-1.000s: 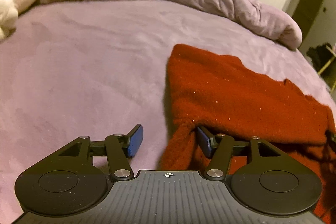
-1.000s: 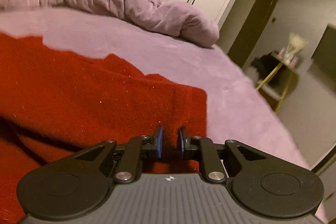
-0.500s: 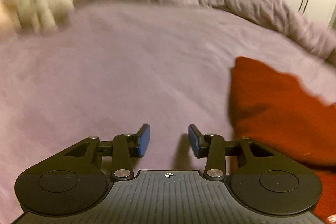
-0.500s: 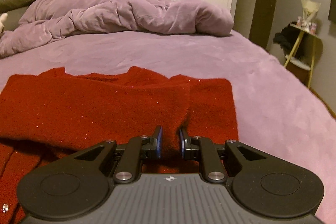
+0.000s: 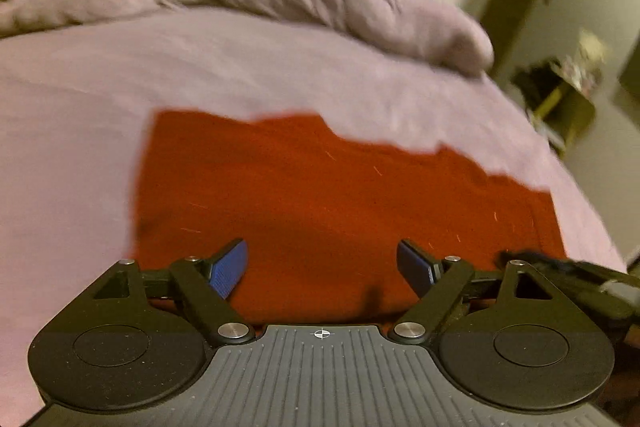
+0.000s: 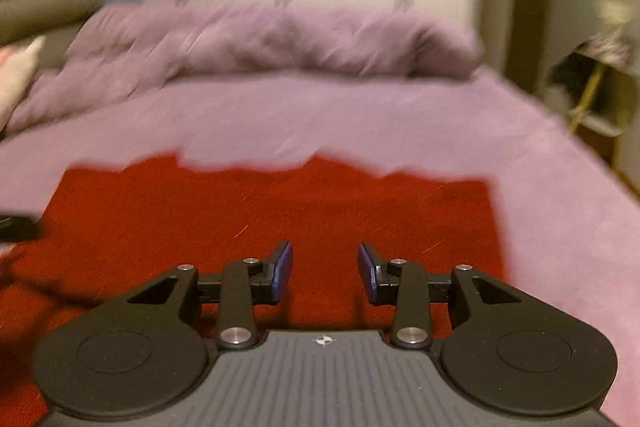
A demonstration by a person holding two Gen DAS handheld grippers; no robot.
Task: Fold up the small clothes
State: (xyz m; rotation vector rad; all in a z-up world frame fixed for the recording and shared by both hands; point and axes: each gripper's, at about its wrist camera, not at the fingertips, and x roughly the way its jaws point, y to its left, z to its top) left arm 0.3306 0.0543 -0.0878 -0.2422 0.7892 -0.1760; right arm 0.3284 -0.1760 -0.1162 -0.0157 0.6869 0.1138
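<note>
One red garment (image 6: 272, 211) lies flat on the purple bed (image 6: 360, 115), its far edge now doubled over; the right gripper (image 6: 325, 269), pinching that cloth a second ago, is opening and free of it, while the left gripper (image 5: 322, 265), back from the bare bed, spreads wide above it, empty, so a fold looks finished; one duvet (image 6: 280, 39) behind

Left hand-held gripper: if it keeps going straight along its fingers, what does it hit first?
Most likely the red garment, lying flat on the purple bed cover. The left hand-held gripper angles down at it, jaws opening, nothing between them. Blur makes depth uncertain.
</note>
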